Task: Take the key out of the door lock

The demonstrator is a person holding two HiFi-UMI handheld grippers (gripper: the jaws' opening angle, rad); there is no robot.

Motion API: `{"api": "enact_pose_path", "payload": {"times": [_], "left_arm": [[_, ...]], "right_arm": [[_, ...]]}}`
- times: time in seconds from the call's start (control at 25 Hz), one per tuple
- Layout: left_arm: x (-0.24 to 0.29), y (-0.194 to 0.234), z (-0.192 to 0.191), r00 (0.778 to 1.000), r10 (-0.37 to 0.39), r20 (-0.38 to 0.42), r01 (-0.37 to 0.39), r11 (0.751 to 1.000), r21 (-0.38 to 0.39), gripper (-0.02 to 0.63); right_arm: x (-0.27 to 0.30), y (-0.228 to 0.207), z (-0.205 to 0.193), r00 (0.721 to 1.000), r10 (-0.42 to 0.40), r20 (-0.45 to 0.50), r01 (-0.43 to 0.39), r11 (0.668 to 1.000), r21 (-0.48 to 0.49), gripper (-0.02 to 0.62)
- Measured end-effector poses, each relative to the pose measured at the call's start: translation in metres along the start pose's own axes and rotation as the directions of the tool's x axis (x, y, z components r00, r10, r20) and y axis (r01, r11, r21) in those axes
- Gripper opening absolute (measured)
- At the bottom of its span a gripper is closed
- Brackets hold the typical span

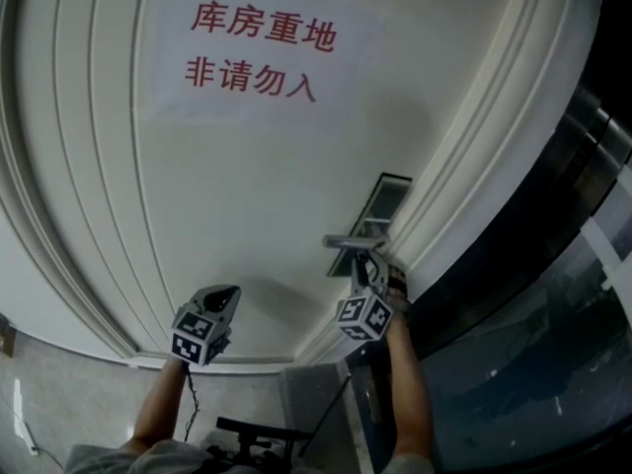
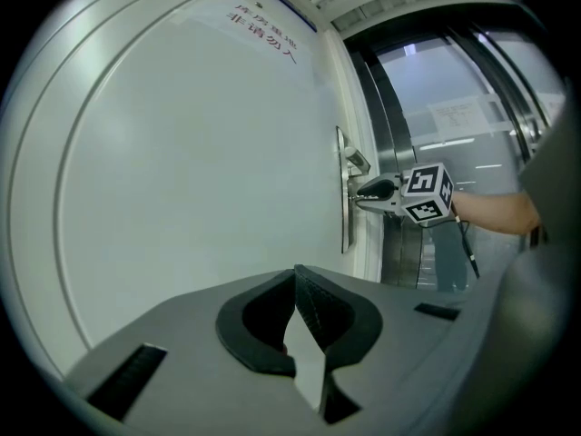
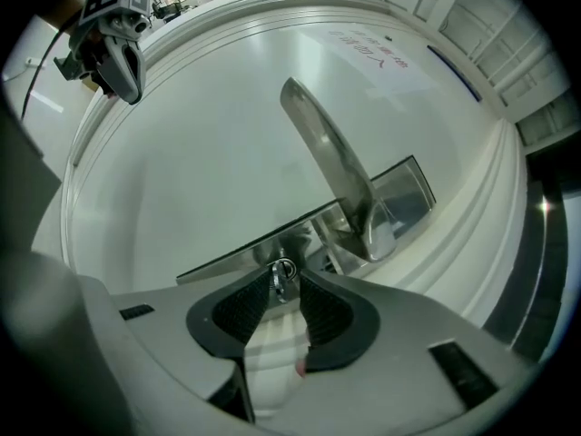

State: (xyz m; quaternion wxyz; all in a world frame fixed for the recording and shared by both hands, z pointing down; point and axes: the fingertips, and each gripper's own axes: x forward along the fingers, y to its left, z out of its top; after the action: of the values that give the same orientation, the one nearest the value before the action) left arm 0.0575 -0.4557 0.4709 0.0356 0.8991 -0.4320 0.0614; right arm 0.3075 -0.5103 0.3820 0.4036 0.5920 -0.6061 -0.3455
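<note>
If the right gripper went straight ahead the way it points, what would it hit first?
The key: its head already stands between the right gripper's jaws. Right behind it comes the metal lock plate that holds it, though depth there is hard to judge.

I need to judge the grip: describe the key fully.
The key is small and of silvery metal, with a round hole in its head. It sticks out of the steel lock plate below the handle, head toward the camera. The pads of the right gripper flank it closely on both sides; whether they press on it is unclear.
</note>
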Motion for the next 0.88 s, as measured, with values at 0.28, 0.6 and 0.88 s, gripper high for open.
{"api": "enact_pose_path", "payload": {"times": [0.28,0.6,0.88], "left_arm": [[0.0024,-0.0001,-0.0027,1.0,0.008,0.0,-0.008,1.0,-0.009,0.008],[0.0015,-0.0003,-0.0063,1.0,0.014,-0.005,-0.014,1.0,-0.018,0.007],[-0.0008,0.0002,-0.0073,1.0,0.021,-0.005,-0.021,1.0,-0.02,0.007]], "right_arm": [[0.0012,-0.0019,-0.001,1.0,-0.012,0.008,0.012,1.0,-0.012,0.082],[0.0023,0.0008,-0.0004,1.0,-0.026,0.013,0.027,0.999,-0.041,0.049],[0.0024,0.0002,-0.0005,0.999,-0.042,0.014,0.043,0.997,-0.065,0.026]]}}
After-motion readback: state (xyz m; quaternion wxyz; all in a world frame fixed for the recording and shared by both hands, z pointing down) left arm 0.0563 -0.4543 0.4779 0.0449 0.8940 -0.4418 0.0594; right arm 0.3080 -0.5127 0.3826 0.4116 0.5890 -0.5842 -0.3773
